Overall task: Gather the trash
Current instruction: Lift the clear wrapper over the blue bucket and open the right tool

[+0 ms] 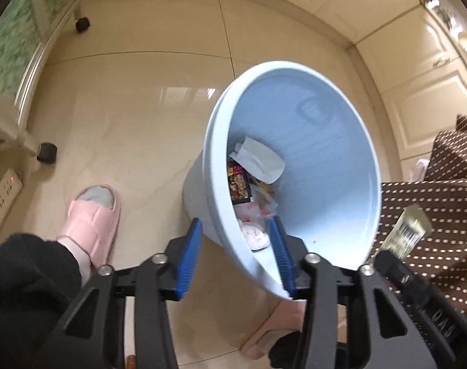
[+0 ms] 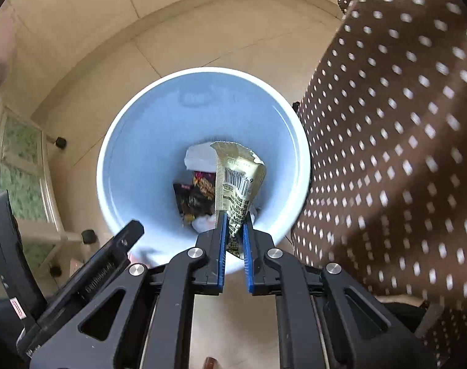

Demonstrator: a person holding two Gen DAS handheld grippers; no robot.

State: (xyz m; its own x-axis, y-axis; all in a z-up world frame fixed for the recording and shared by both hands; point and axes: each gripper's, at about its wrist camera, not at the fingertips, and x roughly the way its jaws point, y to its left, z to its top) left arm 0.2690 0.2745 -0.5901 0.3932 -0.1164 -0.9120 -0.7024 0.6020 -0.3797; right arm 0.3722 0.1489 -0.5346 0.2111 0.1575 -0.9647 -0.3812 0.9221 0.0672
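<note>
Between the right gripper's blue-padded fingers hangs a crinkled gold foil snack wrapper with a barcode, pinched at its lower end, its torn top dangling out past the fingertips and right above the mouth of the round pale-blue plastic bin. Beyond the tips, down at the bin's bottom, I can see a white crumpled tissue and a dark printed snack packet already lying there. Over on the other side, the left gripper has its fingers part-spread, straddling the near rim of that bin, one pad outside the wall, one inside; whether the pads actually press on the rim I cannot tell. The bin looks tipped toward it. A pink slipper stands on the cream floor tiles left of those fingers, and a brown dotted cushion crowds the bin's right side. Risk from here: a light wrapper let go this high may flutter and catch the rim or land on the floor. If the left grip is loose, the tilted bin could slip off it.
</note>
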